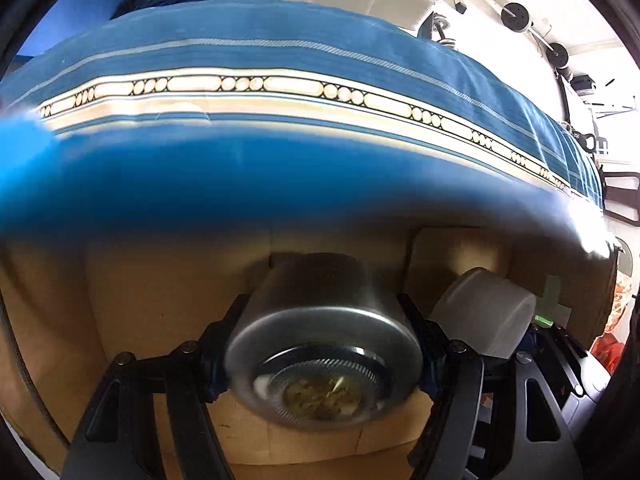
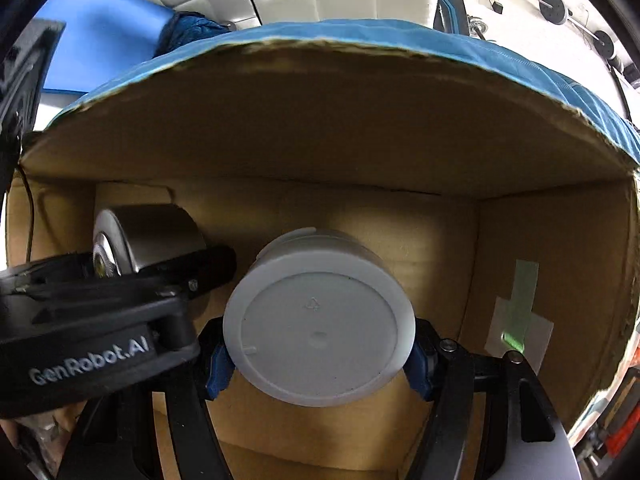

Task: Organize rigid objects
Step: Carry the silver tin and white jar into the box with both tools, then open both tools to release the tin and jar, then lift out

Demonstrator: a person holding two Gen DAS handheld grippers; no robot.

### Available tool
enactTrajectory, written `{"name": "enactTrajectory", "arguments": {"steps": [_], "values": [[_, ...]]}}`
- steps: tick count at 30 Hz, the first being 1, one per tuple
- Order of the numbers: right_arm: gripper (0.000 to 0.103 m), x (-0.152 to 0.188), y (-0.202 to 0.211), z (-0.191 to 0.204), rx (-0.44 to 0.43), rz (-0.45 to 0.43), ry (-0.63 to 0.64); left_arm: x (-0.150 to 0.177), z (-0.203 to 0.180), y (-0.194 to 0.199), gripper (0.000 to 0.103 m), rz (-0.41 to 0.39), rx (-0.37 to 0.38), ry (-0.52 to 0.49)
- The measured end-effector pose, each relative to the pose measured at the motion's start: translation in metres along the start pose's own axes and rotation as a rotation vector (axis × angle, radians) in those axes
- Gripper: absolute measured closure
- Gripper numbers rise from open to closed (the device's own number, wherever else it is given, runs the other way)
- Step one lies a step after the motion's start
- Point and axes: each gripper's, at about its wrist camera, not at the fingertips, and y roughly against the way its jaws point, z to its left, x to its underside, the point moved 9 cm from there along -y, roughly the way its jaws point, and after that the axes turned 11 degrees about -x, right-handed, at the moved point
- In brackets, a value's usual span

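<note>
Both grippers hold loads inside the box (image 2: 360, 128), the largest item, a cardboard carton lying against the blue cloth (image 1: 280, 52). Left gripper (image 1: 324, 344) clamps the steel tin (image 1: 320, 332) across its sides, at 10 o'clock in the right view, lid end facing the camera. Right gripper (image 2: 320, 332) clamps the white jar (image 2: 320, 328) likewise, at 3 o'clock of the tin in the left view. Side grips probably keep both cylinders level for placing side by side. Green tape (image 2: 520, 312) marks the 3 o'clock wall.
</note>
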Motion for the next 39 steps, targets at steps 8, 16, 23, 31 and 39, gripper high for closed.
{"name": "enactTrajectory", "arguments": {"steps": [8, 16, 23, 31, 39], "values": [[0.032, -0.009, -0.007, -0.015, -0.007, 0.019, -0.055, 0.011, -0.002, 0.003, 0.031, 0.032, -0.010, 0.001], [0.025, -0.007, 0.005, -0.009, -0.016, 0.014, -0.055, 0.022, 0.004, 0.030, 0.017, -0.016, -0.067, -0.009], [0.009, 0.001, 0.025, 0.021, -0.009, -0.023, -0.050, 0.046, 0.022, 0.068, 0.004, -0.112, -0.147, -0.004], [0.000, 0.031, 0.050, 0.043, 0.039, -0.095, -0.025, 0.094, 0.045, 0.108, 0.000, -0.204, -0.164, 0.017], [0.000, 0.089, 0.095, 0.044, 0.063, -0.152, -0.008, 0.101, 0.044, 0.123, 0.000, -0.258, -0.191, 0.029]]}}
